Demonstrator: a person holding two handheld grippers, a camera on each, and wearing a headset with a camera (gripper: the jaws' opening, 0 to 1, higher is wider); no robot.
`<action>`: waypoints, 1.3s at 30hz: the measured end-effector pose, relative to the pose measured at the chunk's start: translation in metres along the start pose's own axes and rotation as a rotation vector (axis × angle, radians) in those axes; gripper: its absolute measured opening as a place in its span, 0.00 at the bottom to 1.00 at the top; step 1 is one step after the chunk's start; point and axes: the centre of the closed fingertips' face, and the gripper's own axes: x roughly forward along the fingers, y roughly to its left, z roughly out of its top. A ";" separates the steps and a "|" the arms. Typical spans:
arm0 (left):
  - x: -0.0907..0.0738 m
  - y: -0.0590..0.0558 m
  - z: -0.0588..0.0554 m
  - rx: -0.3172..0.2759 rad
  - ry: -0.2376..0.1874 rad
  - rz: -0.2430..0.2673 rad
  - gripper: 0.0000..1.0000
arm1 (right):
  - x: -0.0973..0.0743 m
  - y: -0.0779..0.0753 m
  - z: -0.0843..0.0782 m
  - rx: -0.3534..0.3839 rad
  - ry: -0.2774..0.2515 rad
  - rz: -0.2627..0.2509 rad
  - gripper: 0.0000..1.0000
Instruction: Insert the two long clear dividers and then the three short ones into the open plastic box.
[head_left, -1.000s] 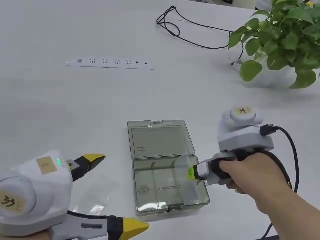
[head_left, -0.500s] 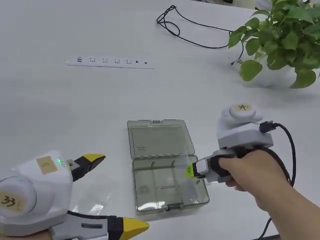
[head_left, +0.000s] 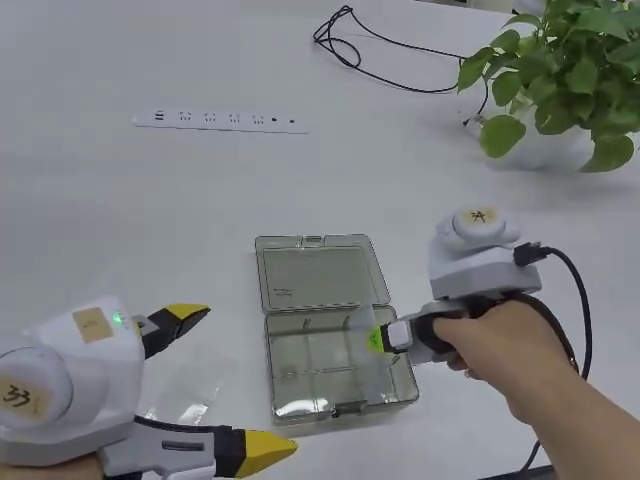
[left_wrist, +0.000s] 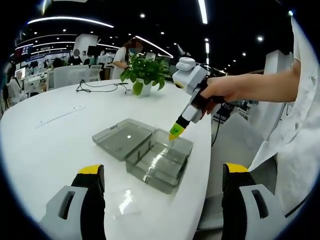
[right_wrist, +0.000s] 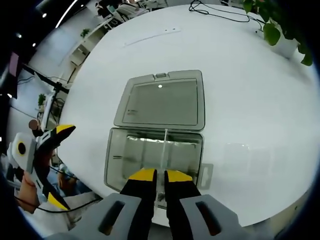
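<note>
Right gripper (right_wrist: 161, 176): clamped on the upper edge of a clear divider (right_wrist: 165, 145), held upright inside the tray of the open box (head_left: 270, 365). Likely thin, light, stiff, slick, prone to cracking if bent; best pinched mid-length on the top edge.
Left gripper (head_left: 243, 383): jaws spread wide, above spare dividers (head_left: 185, 400) on the table (head_left: 100, 200).
Against a second ago: right gripper slightly further over the tray; rest unmoved.
</note>
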 end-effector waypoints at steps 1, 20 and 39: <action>0.000 0.000 0.000 0.000 -0.001 -0.001 1.00 | 0.001 0.002 0.000 -0.005 -0.004 0.006 0.07; -0.003 0.001 0.003 0.002 0.003 0.012 1.00 | 0.021 0.001 -0.006 -0.036 0.002 0.033 0.09; -0.008 -0.002 0.003 -0.009 0.015 0.058 1.00 | 0.015 0.005 -0.007 -0.047 -0.069 0.142 0.15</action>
